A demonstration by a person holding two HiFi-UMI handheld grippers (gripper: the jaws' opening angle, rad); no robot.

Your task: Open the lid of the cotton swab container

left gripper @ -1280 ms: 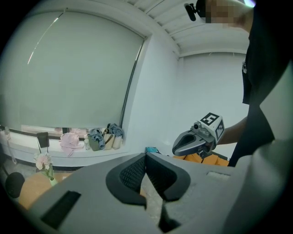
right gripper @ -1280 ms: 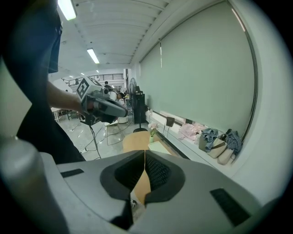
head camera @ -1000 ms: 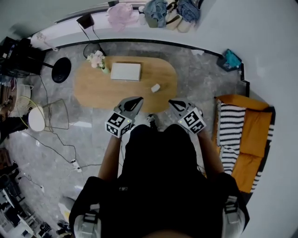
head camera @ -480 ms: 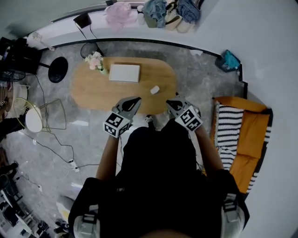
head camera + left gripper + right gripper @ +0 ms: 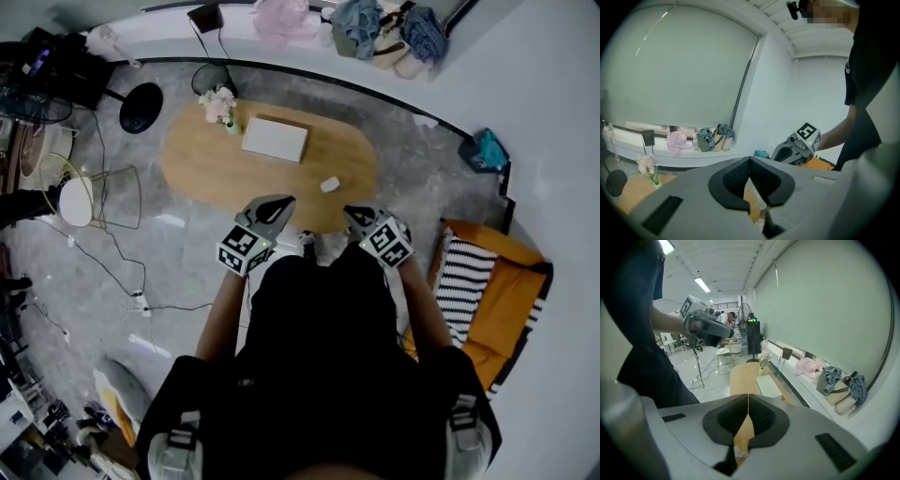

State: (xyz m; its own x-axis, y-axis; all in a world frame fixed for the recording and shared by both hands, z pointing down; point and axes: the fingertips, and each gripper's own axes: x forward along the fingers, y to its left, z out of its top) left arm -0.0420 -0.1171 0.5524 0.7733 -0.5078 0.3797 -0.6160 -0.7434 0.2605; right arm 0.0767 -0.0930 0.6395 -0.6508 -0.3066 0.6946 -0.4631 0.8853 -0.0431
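Observation:
The cotton swab container [image 5: 329, 185] is a small white thing on the right part of the oval wooden table [image 5: 206, 169]. Both grippers hover at the table's near edge, short of the container. My left gripper [image 5: 279, 202] is shut and empty, its jaws meeting in the left gripper view [image 5: 750, 159]. To the container's lower right, my right gripper [image 5: 354, 215] is also shut with nothing in it [image 5: 748, 397]. Each gripper shows in the other's view: the right gripper [image 5: 799, 144], the left gripper [image 5: 708, 327]. The container is hidden in both gripper views.
A flat white box [image 5: 275, 139] and a vase of flowers [image 5: 222, 103] stand on the table's far side. An orange sofa with a striped blanket [image 5: 487, 291] is at the right. A wire chair [image 5: 117, 197], a black round stand base [image 5: 141, 103] and floor cables [image 5: 122, 281] lie left.
The head view has swung, so the table sits further right and lower in the picture. The right gripper has dipped a little toward the table's near edge. Both grippers stay shut.

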